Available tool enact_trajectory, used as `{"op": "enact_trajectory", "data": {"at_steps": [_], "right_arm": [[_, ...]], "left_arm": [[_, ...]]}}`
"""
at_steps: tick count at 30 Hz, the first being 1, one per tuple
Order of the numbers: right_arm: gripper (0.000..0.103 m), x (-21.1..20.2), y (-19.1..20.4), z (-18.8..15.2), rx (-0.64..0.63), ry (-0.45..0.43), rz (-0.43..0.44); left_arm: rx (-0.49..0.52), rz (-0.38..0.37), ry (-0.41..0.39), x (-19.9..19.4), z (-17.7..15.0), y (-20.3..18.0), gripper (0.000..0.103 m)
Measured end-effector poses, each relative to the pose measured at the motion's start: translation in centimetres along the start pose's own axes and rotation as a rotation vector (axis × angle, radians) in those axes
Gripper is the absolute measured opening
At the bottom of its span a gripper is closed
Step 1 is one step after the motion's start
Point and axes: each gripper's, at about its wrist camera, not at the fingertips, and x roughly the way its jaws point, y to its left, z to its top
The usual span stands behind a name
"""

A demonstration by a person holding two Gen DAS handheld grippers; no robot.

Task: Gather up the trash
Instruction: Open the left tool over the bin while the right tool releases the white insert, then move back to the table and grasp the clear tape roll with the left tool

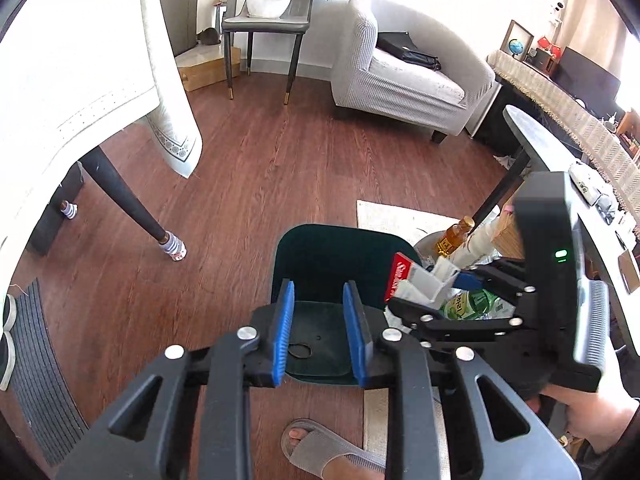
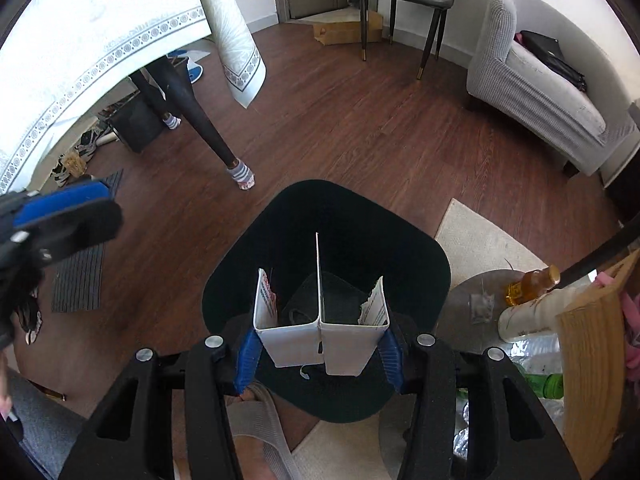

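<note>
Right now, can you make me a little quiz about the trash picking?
1. True or false: the right gripper holds an opened white carton.
2. What is between the left gripper's blue pads? A) a bottle B) nothing C) a sock
3. What dark thing sits right below the carton?

Key:
1. True.
2. B.
3. The dark green bin, open at the top.

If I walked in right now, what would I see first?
Probably the white carton with its top torn open, squeezed in the right gripper right over the dark green bin. Next, the left gripper holding nothing above that bin. Then the amber bottle by the bin on the right.
</note>
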Motion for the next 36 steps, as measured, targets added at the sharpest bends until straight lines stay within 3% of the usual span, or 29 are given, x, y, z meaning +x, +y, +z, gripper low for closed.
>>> {"op": "enact_trajectory", "data": {"at_steps": [6,12,18,25,29,36], "right_arm": [[0.057,2.3,0.9,0.3,-0.045,0.053,-0.048],[0.06,0.7,0.7,-0.2,-0.043,0.017,-0.02],[0.06,-5.2,0.4,-0.6,-0.056,-0.116,0.027],[0.06,-14.5,-1.8,-2.6,-0.06,-0.277,0.013],[0.06,-19.5,-4.8,-3.7,-0.018,-0.359,-0.019],[0.06,-25.1,-12.7,-6.2,0.081,-0.436,-0.134]], "left_arm": [[0.002,-0.037,-0.07,-2.2,1.1,-0.8,0.025],[0.017,-0.009,-0.126,-4.1,2.1,-2.0,0.025],[0.033,0.049,-0.225,-7.1,3.3,-2.7,0.026],[0.066,0.013,-0.322,-10.6,4.0,-6.0,0.035],[0.085,-0.015,-0.33,-10.3,4.3,-8.8,0.05],[0.198,-0.061,-0.276,-7.7,4.0,-16.1,0.063]]}}
